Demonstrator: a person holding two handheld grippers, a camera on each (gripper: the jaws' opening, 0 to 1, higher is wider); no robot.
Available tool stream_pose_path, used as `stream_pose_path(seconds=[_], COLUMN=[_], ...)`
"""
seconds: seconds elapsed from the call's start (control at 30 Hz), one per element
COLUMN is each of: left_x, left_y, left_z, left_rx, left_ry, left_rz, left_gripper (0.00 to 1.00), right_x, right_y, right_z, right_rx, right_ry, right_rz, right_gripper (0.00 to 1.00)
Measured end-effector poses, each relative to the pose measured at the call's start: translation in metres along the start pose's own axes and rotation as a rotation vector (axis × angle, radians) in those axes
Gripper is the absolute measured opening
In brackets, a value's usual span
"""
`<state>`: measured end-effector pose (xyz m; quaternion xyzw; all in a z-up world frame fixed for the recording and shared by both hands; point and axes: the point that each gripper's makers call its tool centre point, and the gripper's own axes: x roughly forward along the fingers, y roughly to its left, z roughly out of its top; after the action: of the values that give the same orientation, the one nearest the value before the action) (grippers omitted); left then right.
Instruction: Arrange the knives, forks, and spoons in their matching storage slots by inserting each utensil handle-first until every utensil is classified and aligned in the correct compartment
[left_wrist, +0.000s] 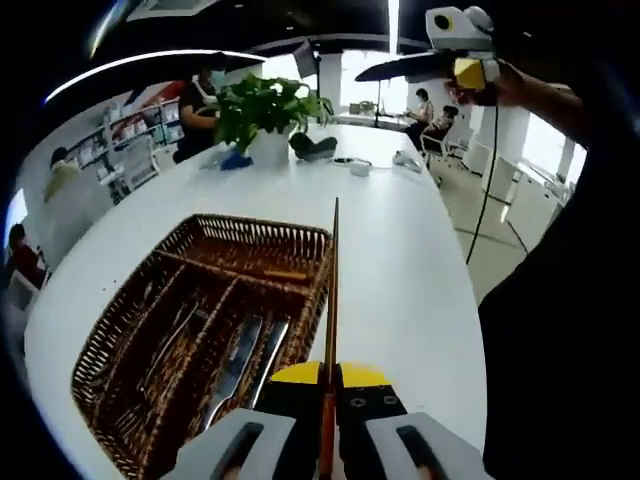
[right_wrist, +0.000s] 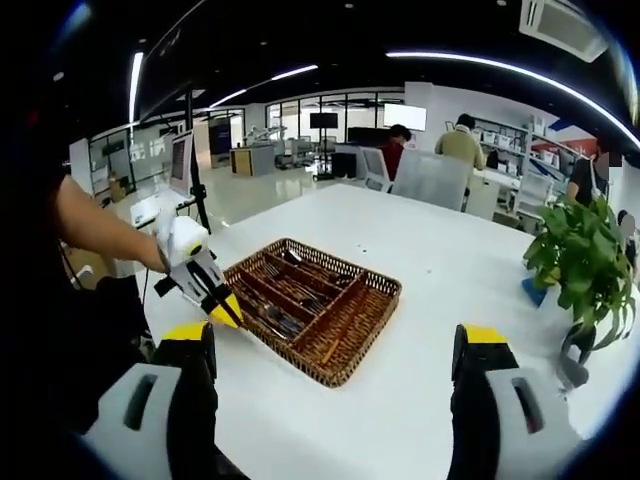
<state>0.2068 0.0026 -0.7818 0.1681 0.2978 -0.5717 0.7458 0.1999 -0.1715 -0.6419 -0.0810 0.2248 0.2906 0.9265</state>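
We used the basket (left_wrist: 200, 330) as our landmark: a wicker tray with lengthwise slots, sitting on the white table (left_wrist: 400, 260). In the left gripper view, our left gripper (left_wrist: 330, 395) had its jaws closed together on a thin stick-like utensil (left_wrist: 334, 290), brownish, perhaps a chopstick or a slim handle; we could not tell which kind. It ran straight out from the jaws along the basket's right rim, lined up with the slots, which we judged suited sliding it lengthwise into a compartment. Metal cutlery (left_wrist: 240, 360) already lay in the slots nearest that rim, so part of the sorting looked done.

In the right gripper view, our right gripper (right_wrist: 335, 365) stood with its jaws wide apart and nothing between them, held back from the basket (right_wrist: 315, 305) on the near side, apparently keeping clear. The left gripper (right_wrist: 205, 280) showed at the basket's left corner. A potted plant (right_wrist: 580, 260) stood well beyond the basket's right end.
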Motion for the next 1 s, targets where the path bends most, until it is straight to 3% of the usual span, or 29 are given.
stream_pose_path(seconds=[0.2,0.43,0.77,0.9,1.0], left_x=[-0.021,-0.042,-0.067,-0.089,-0.102], left_y=[0.010,0.009,0.000,-0.007,-0.007], left_z=[0.018,0.042,0.060,0.084,0.094], left_rx=[-0.126,-0.195,-0.179,-0.170,-0.169], left_ry=[-0.113,-0.220,-0.268,-0.330,-0.356], left_rz=[0.024,0.031,0.051,0.050,0.066], left_gripper=[0.01,0.01,0.01,0.01,0.01], right_x=[0.006,0.011,0.020,0.026,0.029], right_y=[0.010,0.020,0.039,0.053,0.061], right_z=[-0.001,0.001,0.006,0.011,0.018], right_rx=[-0.007,-0.016,-0.022,-0.020,-0.019], right_ry=[0.004,0.005,-0.006,-0.021,-0.034], right_rz=[0.026,0.052,0.093,0.123,0.138], right_gripper=[0.99,0.99,0.99,0.99,0.99])
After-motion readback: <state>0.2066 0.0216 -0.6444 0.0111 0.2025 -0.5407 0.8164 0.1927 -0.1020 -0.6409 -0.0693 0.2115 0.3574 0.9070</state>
